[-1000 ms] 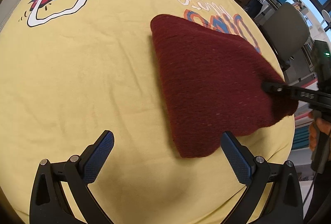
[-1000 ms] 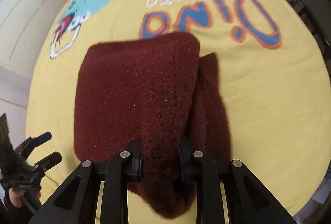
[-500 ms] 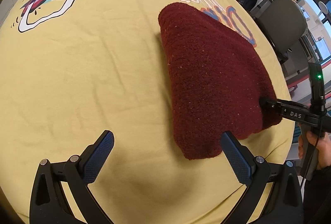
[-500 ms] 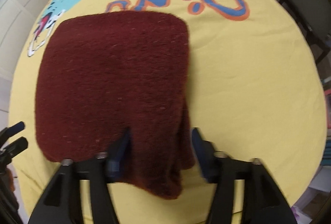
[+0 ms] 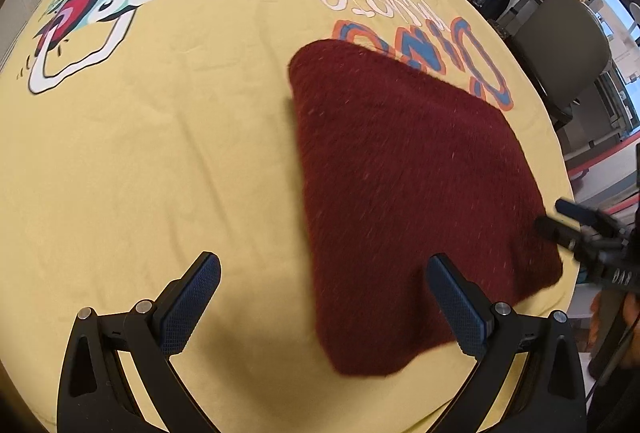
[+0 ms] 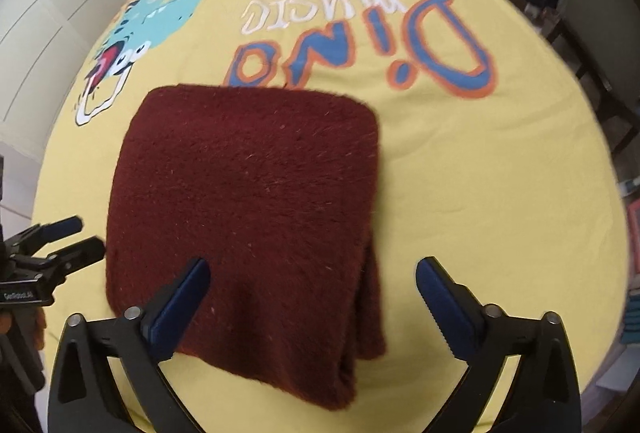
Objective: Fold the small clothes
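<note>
Folded maroon fleece garment (image 6: 248,201) lying flat on yellow dinosaur-print sheet (image 6: 480,169), just near of the blue "Dino" lettering (image 6: 360,45). Stacked layers visible along its right edge. Right gripper (image 6: 312,293) spread wide, straddling the near edge, pinching nothing. Left gripper (image 5: 328,297) likewise spread wide, at the garment's left near corner, gripping nothing.

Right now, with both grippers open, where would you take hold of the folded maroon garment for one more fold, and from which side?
Probably the near right corner of the maroon garment, where the layered edges stack and hang loose. The right gripper already straddles that end, so come in low from the near edge of the yellow sheet. The far edge looks rounded, so it is likely a fold.
</note>
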A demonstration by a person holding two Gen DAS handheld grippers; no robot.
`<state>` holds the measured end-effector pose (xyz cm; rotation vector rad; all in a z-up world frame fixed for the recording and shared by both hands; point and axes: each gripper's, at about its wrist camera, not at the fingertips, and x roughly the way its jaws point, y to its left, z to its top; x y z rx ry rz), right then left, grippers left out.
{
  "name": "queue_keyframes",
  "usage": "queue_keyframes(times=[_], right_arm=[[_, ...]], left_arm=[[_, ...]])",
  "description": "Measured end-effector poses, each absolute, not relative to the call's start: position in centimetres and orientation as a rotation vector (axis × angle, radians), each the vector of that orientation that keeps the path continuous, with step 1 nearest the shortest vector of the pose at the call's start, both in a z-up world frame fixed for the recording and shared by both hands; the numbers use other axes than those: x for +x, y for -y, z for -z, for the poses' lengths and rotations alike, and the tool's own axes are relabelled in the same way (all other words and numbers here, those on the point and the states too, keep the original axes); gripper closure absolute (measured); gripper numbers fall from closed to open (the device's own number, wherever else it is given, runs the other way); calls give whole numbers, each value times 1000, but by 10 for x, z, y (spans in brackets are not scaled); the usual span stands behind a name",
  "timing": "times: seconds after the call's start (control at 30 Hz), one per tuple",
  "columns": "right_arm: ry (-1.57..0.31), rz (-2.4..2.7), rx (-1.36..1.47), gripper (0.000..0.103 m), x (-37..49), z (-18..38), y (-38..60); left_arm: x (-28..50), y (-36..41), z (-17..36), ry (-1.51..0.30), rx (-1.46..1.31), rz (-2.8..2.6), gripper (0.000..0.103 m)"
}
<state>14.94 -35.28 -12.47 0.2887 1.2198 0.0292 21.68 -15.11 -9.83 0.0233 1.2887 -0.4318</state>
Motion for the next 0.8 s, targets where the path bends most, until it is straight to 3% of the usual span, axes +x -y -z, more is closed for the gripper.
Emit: queue_keyframes(times=[0.43, 0.63, 0.67, 0.7, 0.73, 0.8], right_arm=[[-1280, -122, 455, 1, 156, 201, 364], [-1270, -130, 491, 2, 151, 209, 364], [-1273, -124, 487, 4, 150, 208, 363], [-1280, -127, 494, 12, 150, 208, 362], [-1281, -147, 527, 27, 151, 207, 361], [-1277, -165, 556, 32, 151, 205, 360]], left_arm=[[225, 184, 153, -1333, 121, 377, 1], [223, 184, 164, -1324, 91, 387, 0], [221, 185, 164, -1316, 98, 394, 0], [220, 185, 165, -1310, 101, 399, 2], [220, 185, 165, -1306, 91, 410, 5], [217, 184, 164, -1299, 57, 448, 26]])
